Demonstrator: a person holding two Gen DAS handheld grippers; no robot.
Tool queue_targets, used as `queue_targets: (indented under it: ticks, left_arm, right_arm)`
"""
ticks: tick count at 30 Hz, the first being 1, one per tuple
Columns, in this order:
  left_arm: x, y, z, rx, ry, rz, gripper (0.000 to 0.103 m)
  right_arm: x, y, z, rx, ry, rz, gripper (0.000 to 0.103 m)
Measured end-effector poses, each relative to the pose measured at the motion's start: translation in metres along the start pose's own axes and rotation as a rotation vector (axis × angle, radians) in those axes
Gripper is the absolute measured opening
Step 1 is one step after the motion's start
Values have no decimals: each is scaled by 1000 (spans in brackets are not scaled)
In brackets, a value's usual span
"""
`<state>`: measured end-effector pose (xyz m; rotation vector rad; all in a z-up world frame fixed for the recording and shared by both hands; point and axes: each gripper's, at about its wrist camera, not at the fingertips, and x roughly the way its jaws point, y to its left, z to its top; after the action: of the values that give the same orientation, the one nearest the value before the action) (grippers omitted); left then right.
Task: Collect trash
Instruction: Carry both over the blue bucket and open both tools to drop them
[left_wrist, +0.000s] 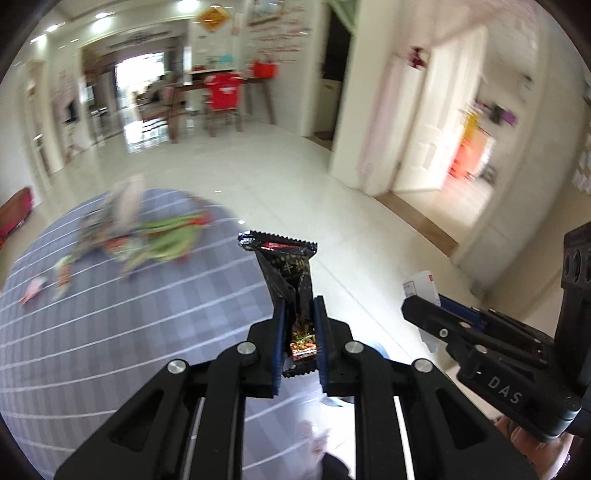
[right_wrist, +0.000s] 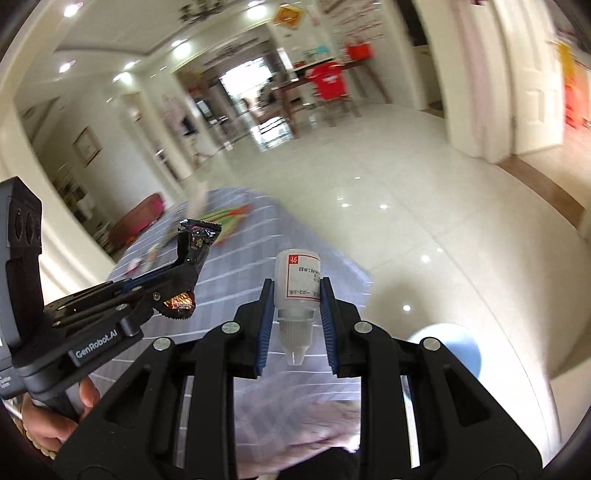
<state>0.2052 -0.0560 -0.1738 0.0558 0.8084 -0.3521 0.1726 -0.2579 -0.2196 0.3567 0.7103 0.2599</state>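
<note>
Left wrist view showed the left hand-held gripper (left_wrist: 299, 317) pinching a black snack wrapper (left_wrist: 291, 273); the right hand-held gripper (right_wrist: 296, 299) clamped a small white bottle (right_wrist: 297, 284).

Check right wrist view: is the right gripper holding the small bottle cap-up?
No. The small white bottle, clamped in the right gripper, points its nozzle tip back toward the camera, flat base facing away.

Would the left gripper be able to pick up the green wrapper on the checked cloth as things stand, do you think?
Probably not yet. The left gripper is shut on a black snack wrapper, so its jaws are taken. The green wrapper lies unobstructed on the checked cloth, well ahead of the fingertips, among other litter.
</note>
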Motion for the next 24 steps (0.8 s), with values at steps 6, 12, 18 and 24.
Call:
queue_targets:
  ticks: [6, 12, 18, 24]
  left_arm:
    - [48, -64, 6, 80, 56, -93, 14]
    - [90, -98, 9, 109, 109, -125, 14]
    - [117, -112, 7, 132, 146, -122, 14]
    - [127, -115, -2, 149, 165, -114, 14]
  right_arm:
    - [-14, -64, -5, 88, -17, -102, 24]
    - [-11, -106, -5, 145, -8, -151, 24]
    - [3, -135, -4, 207, -11, -201, 41]
    - [6, -152, -7, 243, -11, -223, 48]
